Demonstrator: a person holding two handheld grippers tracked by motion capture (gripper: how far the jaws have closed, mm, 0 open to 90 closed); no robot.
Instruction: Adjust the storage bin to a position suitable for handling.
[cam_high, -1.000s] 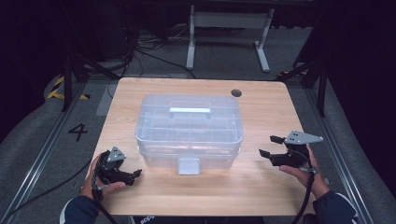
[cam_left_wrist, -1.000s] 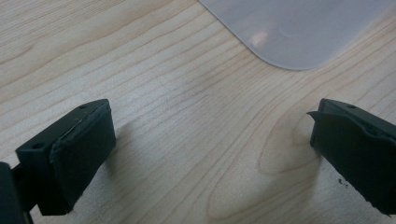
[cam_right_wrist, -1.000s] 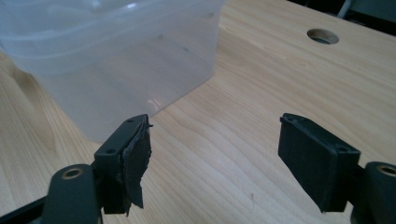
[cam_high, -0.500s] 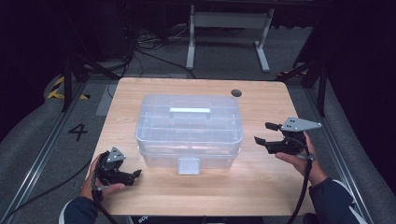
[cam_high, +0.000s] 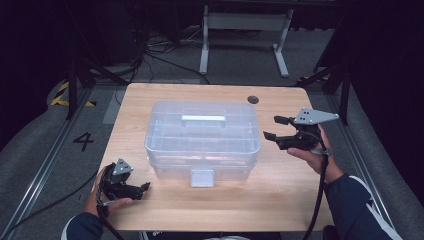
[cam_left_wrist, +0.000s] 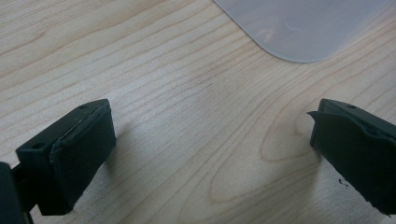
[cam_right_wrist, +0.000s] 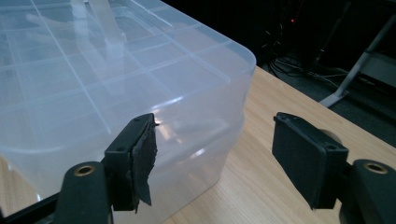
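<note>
Right gripper (cam_high: 276, 128) open, empty, beside clear compartment box (cam_high: 202, 137); likely approaching side, so keep level. Left gripper (cam_high: 135, 187) open, empty, low over table (cam_high: 280, 200).

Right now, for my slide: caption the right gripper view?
Open right gripper faces the corner of a clear plastic storage box on the wooden table.

Floor (cam_high: 45, 165): grey carpet, white "4" (cam_high: 83, 141) marked
Far side: white metal stand (cam_high: 245, 35), loose cables (cam_high: 165, 47)
Light: dim, dark surroundings
</note>
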